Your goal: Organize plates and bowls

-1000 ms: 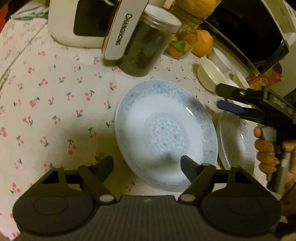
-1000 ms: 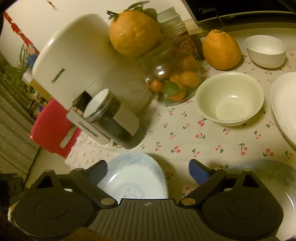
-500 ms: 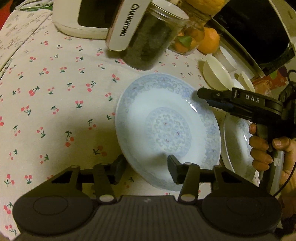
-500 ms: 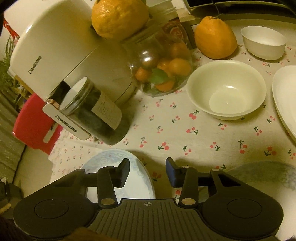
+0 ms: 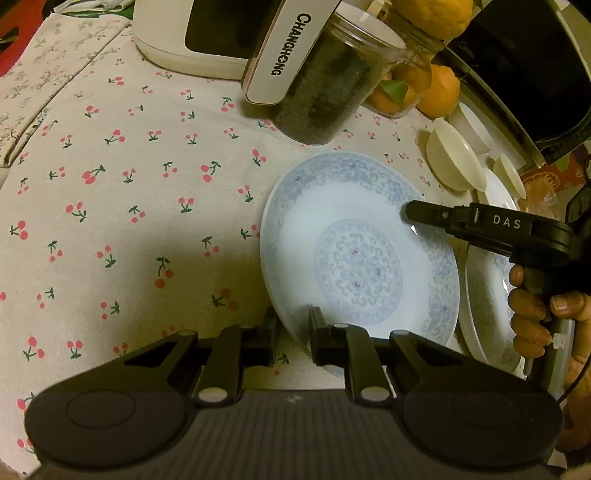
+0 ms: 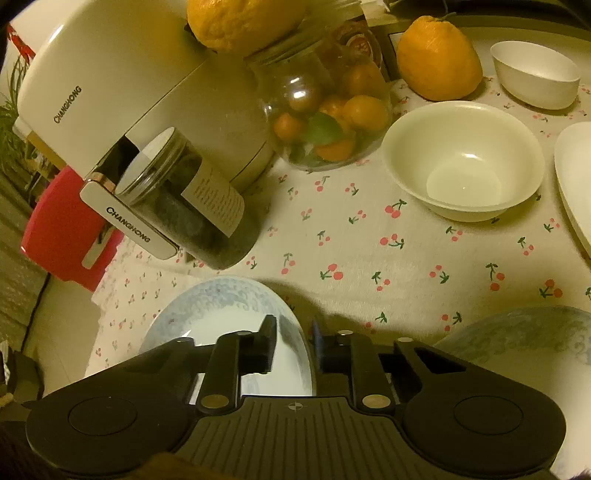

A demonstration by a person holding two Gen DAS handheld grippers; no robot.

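Observation:
A blue-patterned plate [image 5: 358, 254] lies on the cherry-print tablecloth. My left gripper [image 5: 293, 325] is shut on its near rim. My right gripper [image 6: 294, 334] is shut on the opposite rim of the same plate [image 6: 229, 317], and it shows in the left wrist view [image 5: 417, 214] at the plate's right edge. A second patterned plate [image 5: 487, 295] lies just right of it, partly behind the hand. A cream bowl [image 6: 463, 158], a small white bowl [image 6: 533, 74] and a white plate [image 6: 576, 184] stand farther back.
A dark-filled jar [image 5: 325, 88] and a white Changhong appliance [image 5: 207, 33] stand behind the plate. A glass jar of small oranges [image 6: 325, 118] and a large orange [image 6: 437, 59] sit beside the bowls. A black appliance [image 5: 528, 62] is at the right.
Both grippers have closed from open onto opposite rims of the blue-patterned plate. The left gripper moved forward to the near rim, the right one in over the far rim.

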